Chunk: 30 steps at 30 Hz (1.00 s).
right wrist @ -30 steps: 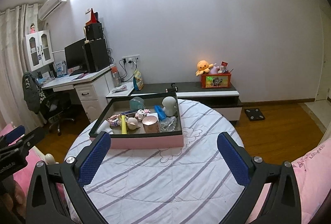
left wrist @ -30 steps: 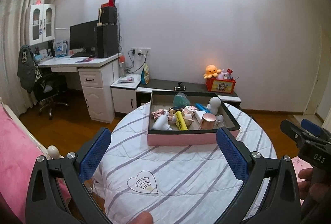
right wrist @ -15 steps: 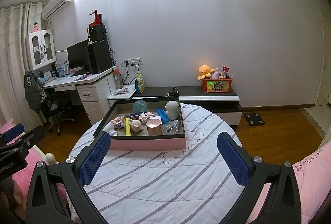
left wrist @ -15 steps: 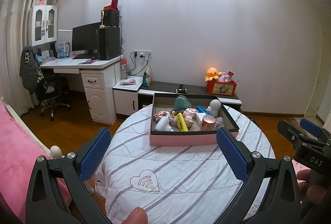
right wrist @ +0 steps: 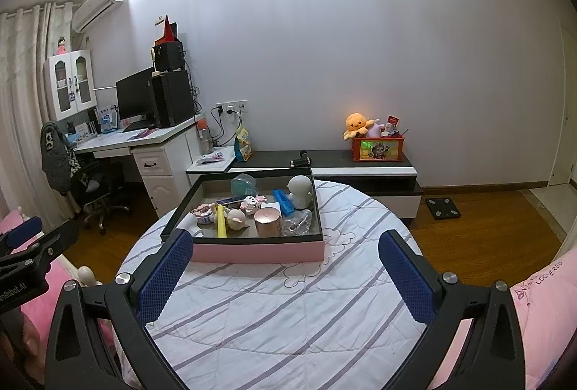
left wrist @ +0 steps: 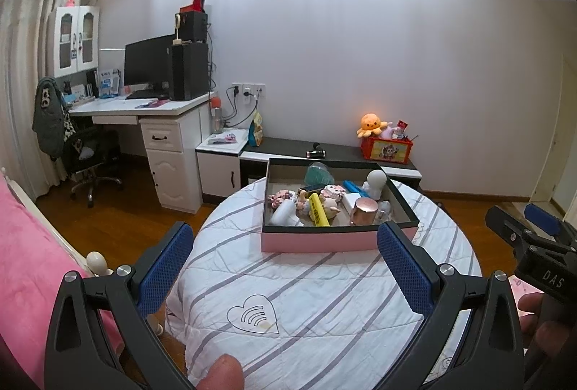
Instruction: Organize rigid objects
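Overhead light blooms into glare high on the pale lilac back wall (left wrist: 360,29), leaving the room evenly bright with soft shadows. Fisheye distortion bows the cream pleated curtains (right wrist: 21,101) and blackens the corners; small items in the distance look slightly soft, perhaps from compression.

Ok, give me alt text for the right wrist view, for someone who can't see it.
The open right gripper hovers empty over a round table with a striped cloth, facing a pink tray crowded with small toys and a copper tin. The left gripper shows at the left edge.
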Each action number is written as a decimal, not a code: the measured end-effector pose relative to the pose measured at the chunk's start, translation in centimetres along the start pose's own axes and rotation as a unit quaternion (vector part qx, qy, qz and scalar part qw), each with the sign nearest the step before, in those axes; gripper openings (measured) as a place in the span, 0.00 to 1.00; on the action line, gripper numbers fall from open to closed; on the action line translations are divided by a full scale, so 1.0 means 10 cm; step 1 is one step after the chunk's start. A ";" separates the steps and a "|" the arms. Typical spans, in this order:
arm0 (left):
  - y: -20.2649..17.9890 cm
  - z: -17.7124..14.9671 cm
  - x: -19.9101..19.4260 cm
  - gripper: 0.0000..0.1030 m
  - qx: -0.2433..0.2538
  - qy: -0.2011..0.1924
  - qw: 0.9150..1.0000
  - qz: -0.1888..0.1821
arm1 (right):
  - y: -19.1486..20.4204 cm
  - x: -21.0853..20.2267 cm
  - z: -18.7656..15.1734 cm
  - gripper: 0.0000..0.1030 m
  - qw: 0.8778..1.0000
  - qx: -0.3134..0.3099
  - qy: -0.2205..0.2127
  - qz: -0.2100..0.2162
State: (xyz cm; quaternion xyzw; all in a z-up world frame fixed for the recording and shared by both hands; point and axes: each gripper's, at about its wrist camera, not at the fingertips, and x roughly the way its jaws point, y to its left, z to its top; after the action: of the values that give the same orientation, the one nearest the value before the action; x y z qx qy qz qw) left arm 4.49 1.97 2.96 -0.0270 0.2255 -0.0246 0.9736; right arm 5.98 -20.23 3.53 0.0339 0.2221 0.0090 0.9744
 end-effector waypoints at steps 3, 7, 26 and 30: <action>0.01 0.00 0.02 1.00 -0.001 0.000 1.000 0.001 | 0.00 0.01 0.01 1.00 1.000 -0.002 0.001 0.000; 0.01 0.00 0.02 1.00 0.000 0.000 1.000 0.000 | 0.01 0.02 0.01 1.00 1.000 -0.002 0.002 -0.001; 0.01 0.06 0.18 1.00 0.008 0.010 1.000 0.006 | 0.04 0.21 0.04 1.00 1.000 -0.009 0.016 0.000; -0.02 0.05 0.22 1.00 0.014 0.010 1.000 0.009 | 0.03 0.26 0.03 1.00 1.000 -0.007 0.020 0.000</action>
State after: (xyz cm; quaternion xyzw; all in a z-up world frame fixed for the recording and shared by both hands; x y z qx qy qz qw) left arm 6.68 1.67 2.44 -0.0112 0.2349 -0.0194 0.9718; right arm 8.42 -19.84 2.71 0.0265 0.2419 0.0112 0.9699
